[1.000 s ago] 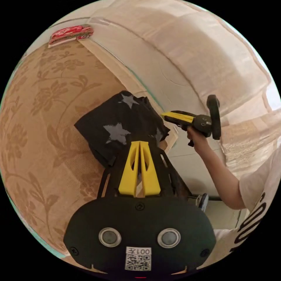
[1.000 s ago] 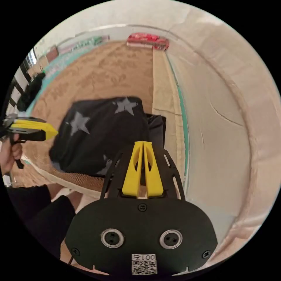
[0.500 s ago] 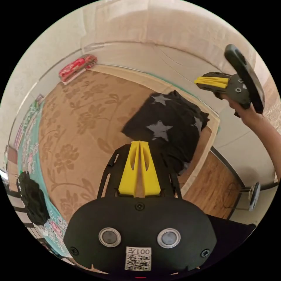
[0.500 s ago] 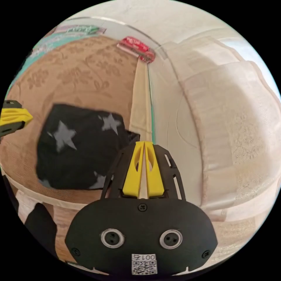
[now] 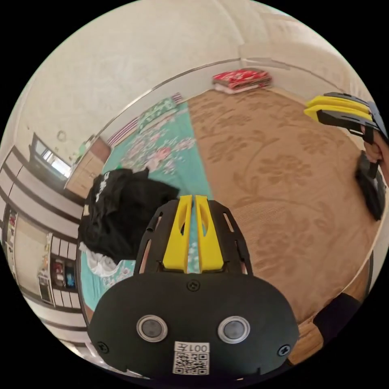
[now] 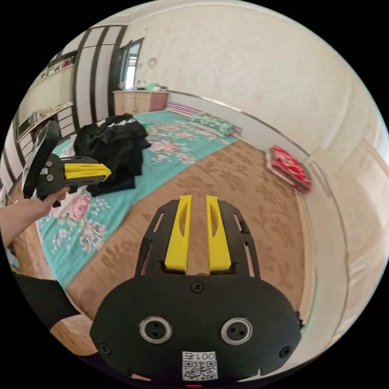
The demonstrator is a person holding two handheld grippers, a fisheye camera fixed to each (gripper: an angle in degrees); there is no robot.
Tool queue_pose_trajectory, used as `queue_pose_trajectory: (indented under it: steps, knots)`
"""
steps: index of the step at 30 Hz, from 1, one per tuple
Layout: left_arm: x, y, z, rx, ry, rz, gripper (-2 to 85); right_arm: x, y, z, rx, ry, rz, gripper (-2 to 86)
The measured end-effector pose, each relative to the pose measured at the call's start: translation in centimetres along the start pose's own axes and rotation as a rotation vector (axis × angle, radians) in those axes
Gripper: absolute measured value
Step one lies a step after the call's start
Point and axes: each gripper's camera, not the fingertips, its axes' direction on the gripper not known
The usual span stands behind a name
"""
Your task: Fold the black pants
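The left tool (image 5: pixel 193 198) has its two yellow jaws parted by a narrow gap, and nothing is between them. The right tool (image 6: pixel 197 198) is open a little wider and is also empty. Both are held above the brown floral-patterned bed cover (image 6: pixel 243 190).

A heap of black clothes (image 6: pixel 113 150) lies on the turquoise flowered sheet (image 6: pixel 170 158), well apart from both tools; whether the black pants are in this heap, I cannot tell. A folded red patterned blanket (image 6: pixel 289 166) lies at the far edge of the bed, near the wall.
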Motion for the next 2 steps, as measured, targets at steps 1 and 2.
queue_pose_trajectory:
  steps: [1,2]
  knots:
    - [-3.4,1.3,0.6,-0.06,-0.01,-0.027,1.7,-1.6,-1.3,1.5,-0.013,-0.036,-0.01,7.0]
    - [-6.6,2.7,1.4,-0.125,0.004,-0.049,4.1,-4.6,-3.8,4.5,-0.036,-0.098,-0.023,8.2]
